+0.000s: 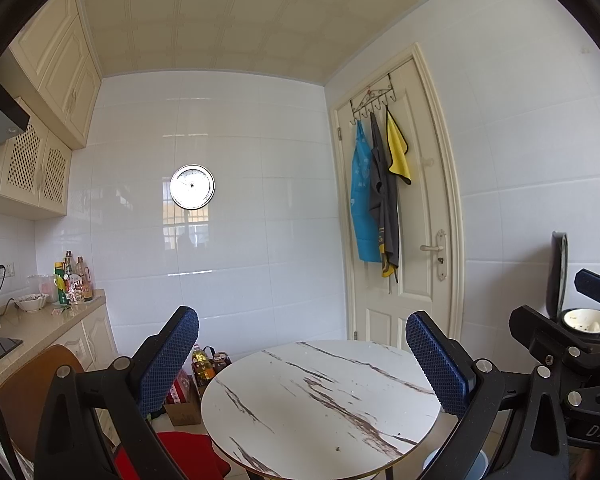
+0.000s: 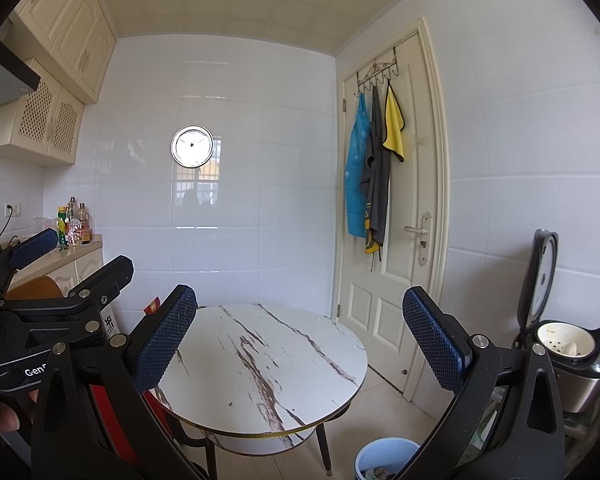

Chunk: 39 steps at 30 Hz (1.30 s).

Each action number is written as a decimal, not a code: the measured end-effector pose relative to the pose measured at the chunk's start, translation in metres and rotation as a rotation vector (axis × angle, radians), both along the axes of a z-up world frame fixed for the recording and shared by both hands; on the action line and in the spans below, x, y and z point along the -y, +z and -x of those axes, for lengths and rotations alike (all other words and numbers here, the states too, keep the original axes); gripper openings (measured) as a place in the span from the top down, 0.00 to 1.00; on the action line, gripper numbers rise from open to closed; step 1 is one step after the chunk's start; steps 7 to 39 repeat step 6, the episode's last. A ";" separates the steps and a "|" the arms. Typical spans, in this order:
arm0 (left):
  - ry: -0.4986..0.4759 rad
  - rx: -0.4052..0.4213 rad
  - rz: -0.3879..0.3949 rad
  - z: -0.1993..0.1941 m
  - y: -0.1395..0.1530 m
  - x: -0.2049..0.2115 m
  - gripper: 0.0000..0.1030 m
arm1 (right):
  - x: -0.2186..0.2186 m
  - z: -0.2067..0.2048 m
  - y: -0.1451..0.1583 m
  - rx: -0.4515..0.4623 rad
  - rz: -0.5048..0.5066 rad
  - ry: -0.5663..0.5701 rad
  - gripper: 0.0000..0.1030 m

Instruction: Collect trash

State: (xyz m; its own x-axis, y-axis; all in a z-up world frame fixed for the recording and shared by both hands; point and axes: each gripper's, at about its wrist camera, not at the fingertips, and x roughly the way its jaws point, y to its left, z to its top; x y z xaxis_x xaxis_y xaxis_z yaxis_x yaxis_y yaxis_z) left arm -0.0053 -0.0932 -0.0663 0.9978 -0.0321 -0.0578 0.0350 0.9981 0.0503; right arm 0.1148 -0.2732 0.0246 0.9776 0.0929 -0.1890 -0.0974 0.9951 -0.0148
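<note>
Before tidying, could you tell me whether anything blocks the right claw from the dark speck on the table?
Nothing visible does: the open right claw faces the table, where the dark speck lies in the open.

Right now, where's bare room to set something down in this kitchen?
The round white marble-pattern table is bare apart from a few crumbs. The beige countertop is crowded at its far end with bottles and a white bowl.

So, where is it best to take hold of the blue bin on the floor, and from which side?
Probably the rim of the blue bin, from above: it stands upright with its mouth open, so its thin wall can be pinched from inside and outside.
</note>
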 end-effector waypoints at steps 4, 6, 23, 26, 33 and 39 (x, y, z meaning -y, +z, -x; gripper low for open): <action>-0.002 -0.004 0.000 0.000 -0.001 -0.003 0.00 | 0.000 0.000 -0.001 -0.003 0.002 -0.002 0.00; -0.005 -0.007 0.001 -0.002 -0.002 -0.006 0.00 | 0.000 0.001 -0.002 -0.006 0.003 -0.002 0.00; -0.005 -0.007 0.001 -0.002 -0.002 -0.006 0.00 | 0.000 0.001 -0.002 -0.006 0.003 -0.002 0.00; -0.005 -0.007 0.001 -0.002 -0.002 -0.006 0.00 | 0.000 0.001 -0.002 -0.006 0.003 -0.002 0.00; -0.005 -0.007 0.001 -0.002 -0.002 -0.006 0.00 | 0.000 0.001 -0.002 -0.006 0.003 -0.002 0.00; -0.005 -0.007 0.001 -0.002 -0.002 -0.006 0.00 | 0.000 0.001 -0.002 -0.006 0.003 -0.002 0.00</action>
